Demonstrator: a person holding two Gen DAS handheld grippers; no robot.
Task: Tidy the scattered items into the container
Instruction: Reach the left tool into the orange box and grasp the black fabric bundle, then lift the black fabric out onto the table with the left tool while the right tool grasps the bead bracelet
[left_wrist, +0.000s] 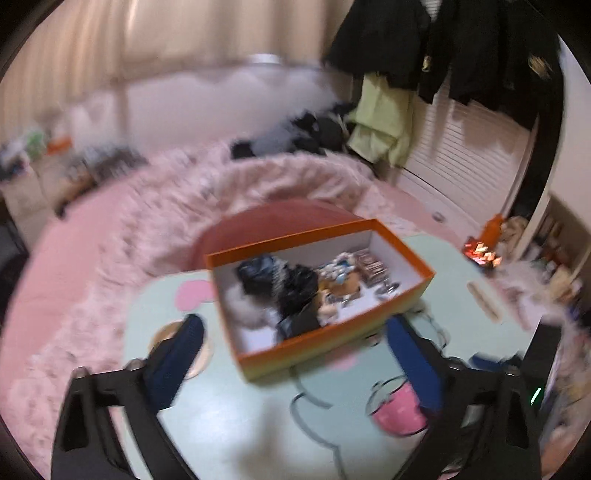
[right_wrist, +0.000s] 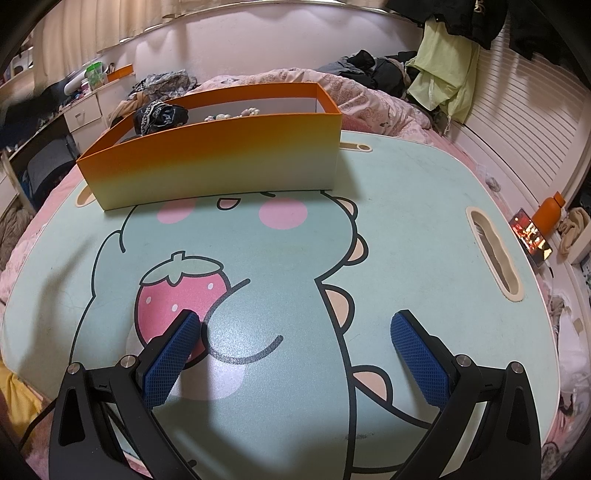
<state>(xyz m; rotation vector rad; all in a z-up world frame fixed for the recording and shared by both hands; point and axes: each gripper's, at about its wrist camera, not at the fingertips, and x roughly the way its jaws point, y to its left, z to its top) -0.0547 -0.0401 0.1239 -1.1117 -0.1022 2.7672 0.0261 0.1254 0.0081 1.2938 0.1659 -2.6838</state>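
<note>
Left claw jaws apart, empty, above the desk near the orange box. Right claw jaws apart, empty, low over the desk. Items sit inside the box: dark fabric bundle, white fluffy piece, small trinkets. All look light; fabric soft, pinch mid-bundle; trinkets possibly fragile. No loose items visible on the desk. Phone and orange bottle well apart, nothing blocking.

Left wrist view: high above the surface, tilted down into the open box, blurred.
Right wrist view: low, close over the surface, facing the box side-on.
Shared: box, surface, bed.
</note>
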